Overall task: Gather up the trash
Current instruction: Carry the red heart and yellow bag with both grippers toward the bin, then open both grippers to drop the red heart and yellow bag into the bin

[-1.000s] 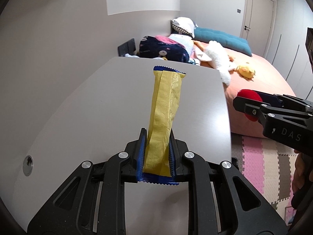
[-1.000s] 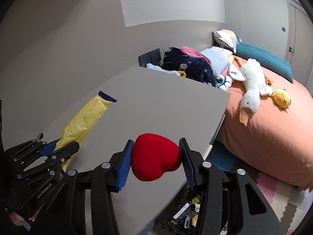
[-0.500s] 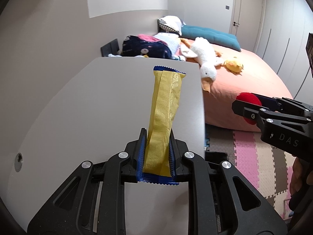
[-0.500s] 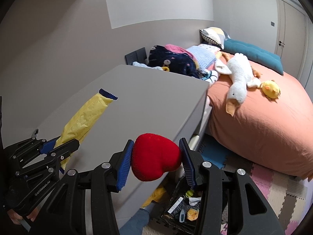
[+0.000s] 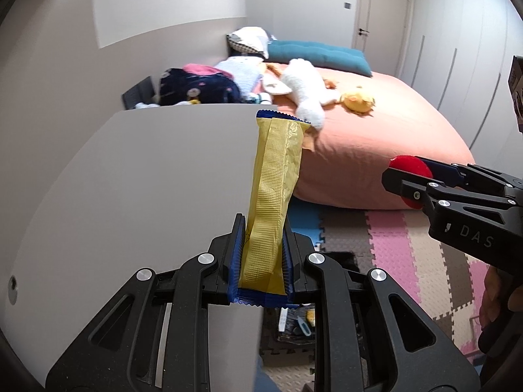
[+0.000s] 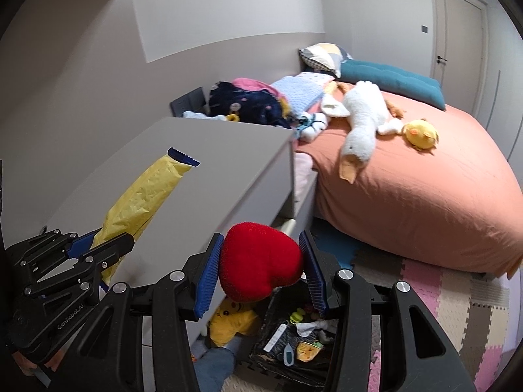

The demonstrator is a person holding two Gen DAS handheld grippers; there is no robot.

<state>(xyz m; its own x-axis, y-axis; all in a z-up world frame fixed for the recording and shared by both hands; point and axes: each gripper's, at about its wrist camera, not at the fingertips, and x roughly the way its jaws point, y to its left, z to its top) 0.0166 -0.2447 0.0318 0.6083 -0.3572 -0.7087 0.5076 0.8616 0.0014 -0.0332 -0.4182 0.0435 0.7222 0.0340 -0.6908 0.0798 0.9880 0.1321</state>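
- Beside the grey worktop (image 6: 228,163), on the floor at its near corner, stands a black trash bin (image 6: 294,343) that already holds small scraps; it is the landmark for every entry below.
- Left tongs (image 5: 261,261): clamped together on the lower end of a yellow wrapper (image 5: 274,189) with blue serrated ends. The wrapper stands upright out of the pads, over the worktop edge nearest the bin.
- Right tongs (image 6: 260,271): partly apart, pads pressed on both sides of a red heart-shaped plush (image 6: 258,261). The plush hangs directly above the bin opening.
- Change over the last second: both views have slid sideways off the worktop toward the bed (image 6: 425,196). The bin, previously hidden or only partly visible below the worktop edge, now appears under the right tongs and just below the left tongs. Neither grip has altered.
- Meaning for the task: judged from this, pick-up is complete and the carry is nearly finished; release into the bin is the step in hand.
- Next move, as a judgement: the right tongs look ready to let go, while the left tongs appear to need a little more travel toward the bin.
- Risk: a yellow plush toy (image 6: 232,320) lies on the floor just beside the bin, so a release on that side may miss the opening.
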